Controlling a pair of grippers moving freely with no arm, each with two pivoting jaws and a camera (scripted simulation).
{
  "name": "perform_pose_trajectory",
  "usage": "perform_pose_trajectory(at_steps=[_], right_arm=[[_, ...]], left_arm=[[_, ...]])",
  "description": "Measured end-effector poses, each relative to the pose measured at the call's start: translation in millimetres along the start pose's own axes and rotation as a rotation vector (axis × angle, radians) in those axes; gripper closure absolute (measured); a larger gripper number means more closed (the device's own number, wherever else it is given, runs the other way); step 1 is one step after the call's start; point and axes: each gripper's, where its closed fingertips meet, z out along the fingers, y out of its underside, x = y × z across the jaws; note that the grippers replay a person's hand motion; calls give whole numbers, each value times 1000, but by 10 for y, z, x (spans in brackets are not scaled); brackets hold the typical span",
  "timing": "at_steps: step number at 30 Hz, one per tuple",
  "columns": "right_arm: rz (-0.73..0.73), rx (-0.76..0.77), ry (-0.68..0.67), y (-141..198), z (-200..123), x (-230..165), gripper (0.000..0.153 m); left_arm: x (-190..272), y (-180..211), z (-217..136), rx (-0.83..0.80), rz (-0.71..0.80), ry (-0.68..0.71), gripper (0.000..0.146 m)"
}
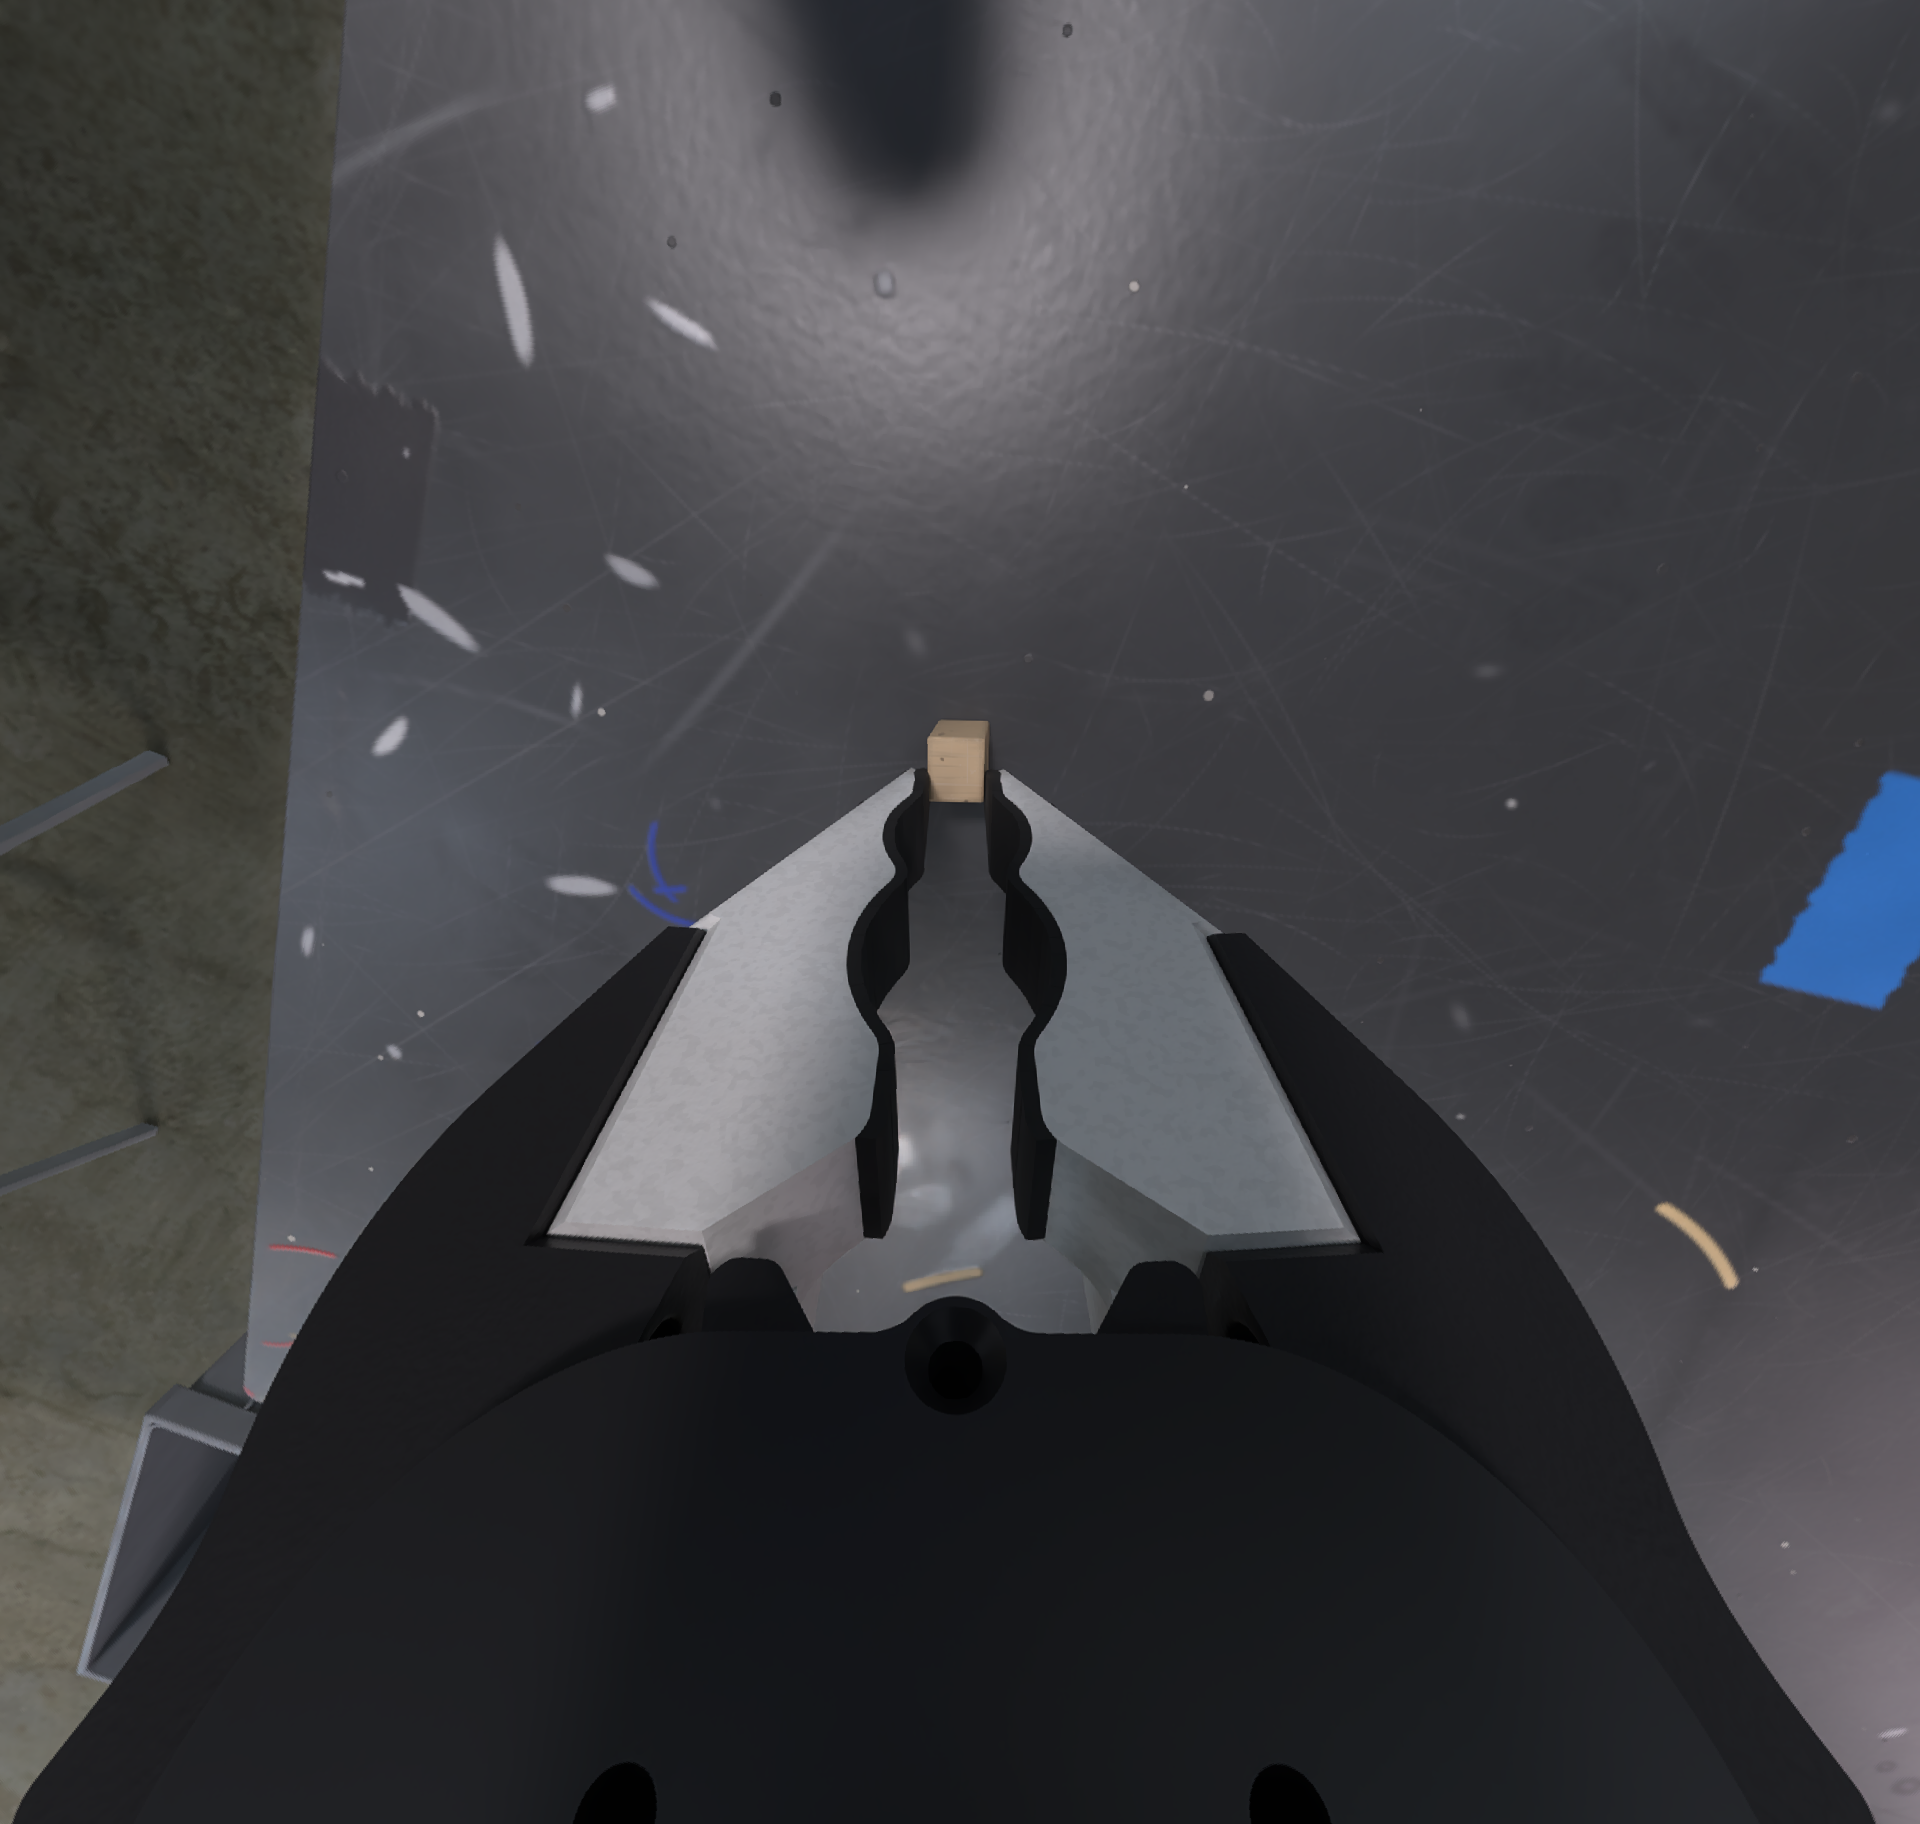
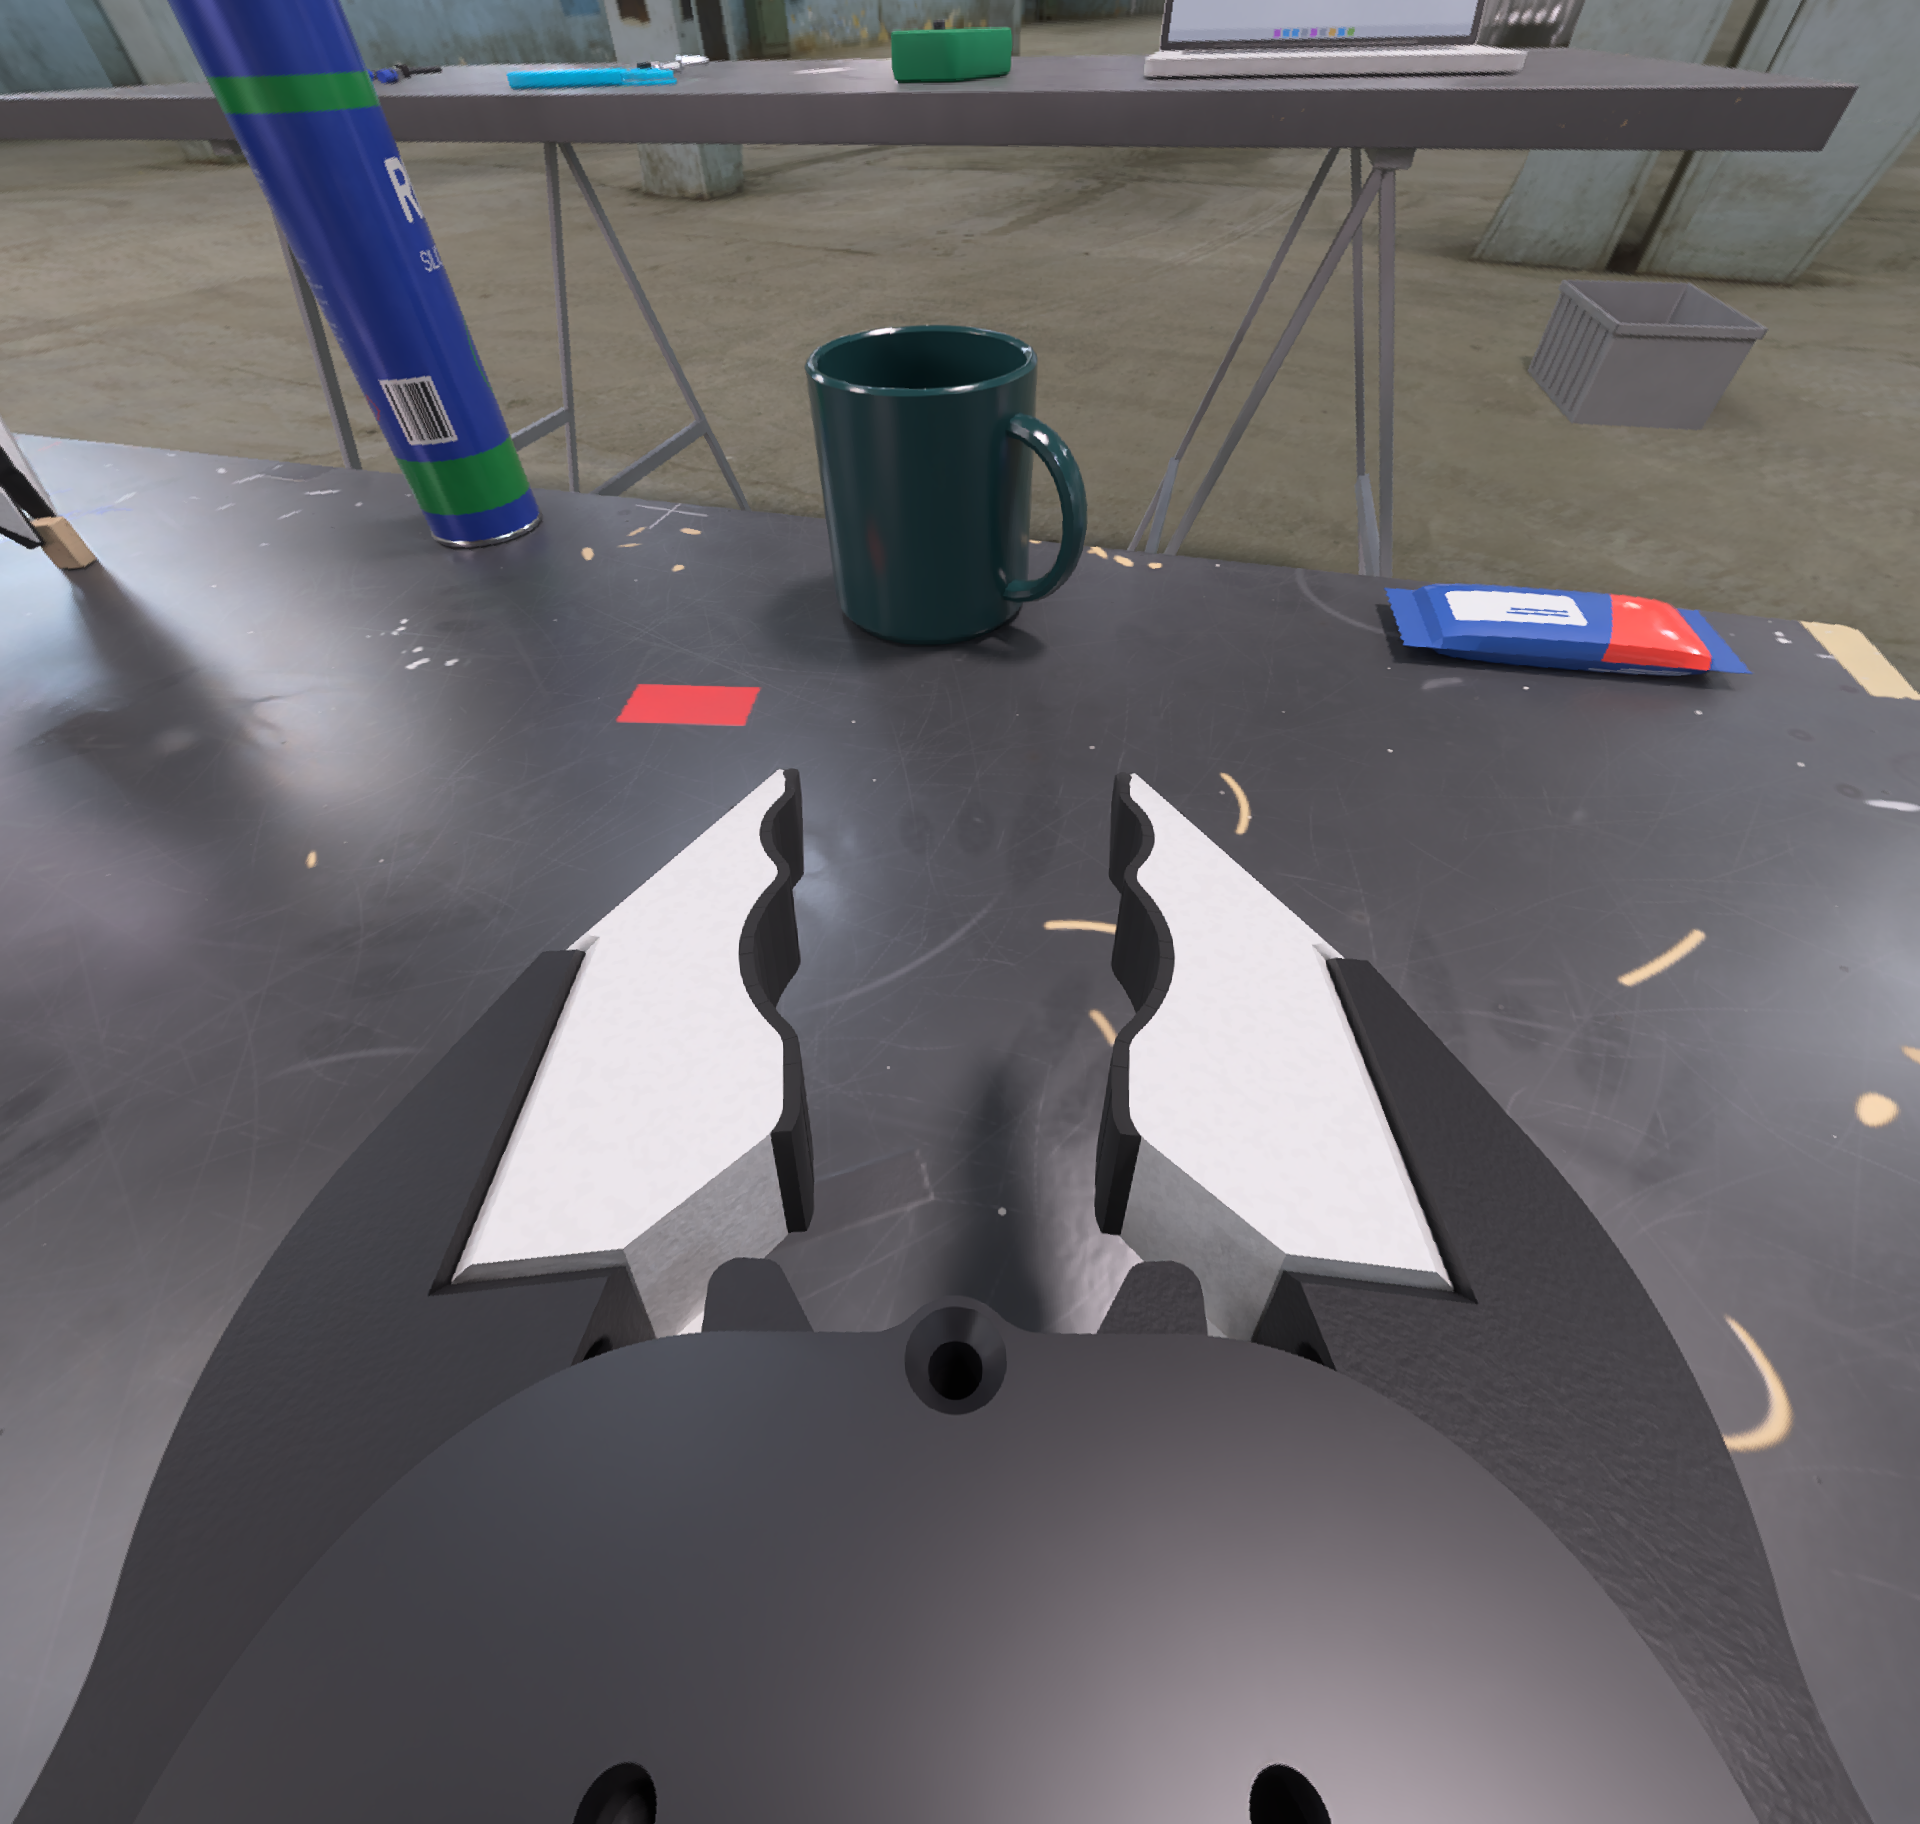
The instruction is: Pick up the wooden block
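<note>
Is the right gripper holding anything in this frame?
No. In the right wrist view the right gripper has its jaws wide apart with only bare dark table between them.

a dark green mug [image 2: 925, 486] stands on the counter [image 2: 312, 943] between a blue spray can [image 2: 353, 247] and a blue-and-red packet [image 2: 1558, 631].

An industrial hall: scratched grey workbench [image 2: 312, 943], trestle table [image 2: 935, 107], bare concrete floor [image 2: 935, 247].
</note>
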Motion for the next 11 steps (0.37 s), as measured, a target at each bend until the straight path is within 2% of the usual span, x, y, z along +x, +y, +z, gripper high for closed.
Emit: perform_pose_trajectory(at_steps=[6,9,11], right_arm=[[7,5,-5,-7,-9,0,94],[5,17,-2,-36,-32,10,95],[-6,43,-2,-100,-65,9,95]], left_arm=[[51,76,-143,6,-26,42,136],[140,-37,-503,177,-68,85,136],[346,-201,-885,414,-75,200,136]])
